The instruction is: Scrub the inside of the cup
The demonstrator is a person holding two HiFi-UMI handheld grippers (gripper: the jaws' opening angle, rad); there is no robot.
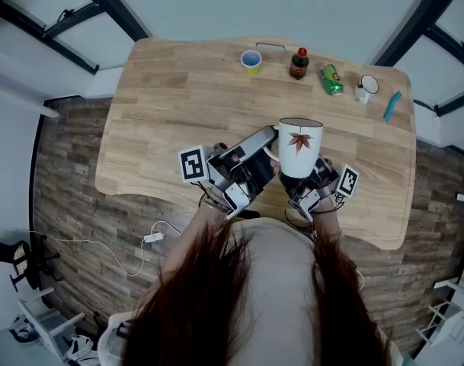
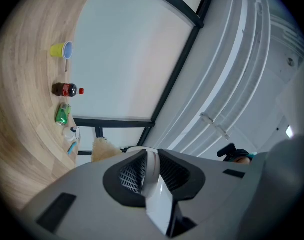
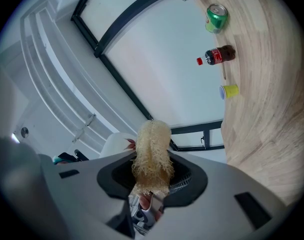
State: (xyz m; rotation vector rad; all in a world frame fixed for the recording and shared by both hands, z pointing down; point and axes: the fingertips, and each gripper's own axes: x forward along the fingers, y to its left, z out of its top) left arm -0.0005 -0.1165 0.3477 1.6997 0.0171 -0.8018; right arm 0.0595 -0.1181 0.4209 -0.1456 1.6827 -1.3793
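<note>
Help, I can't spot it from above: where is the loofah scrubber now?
The loofah scrubber is clamped in the right gripper, mid right gripper view, its tip beside the white cup held by the left gripper.

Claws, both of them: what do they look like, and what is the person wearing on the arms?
Left claw and right claw match: smooth grey housings with black, grid-textured pads. In the head view each carries a white cube with black square markers: left cube, right cube. No sleeves show on the forearms; what looks like a bracelet sits at the left wrist.
</note>
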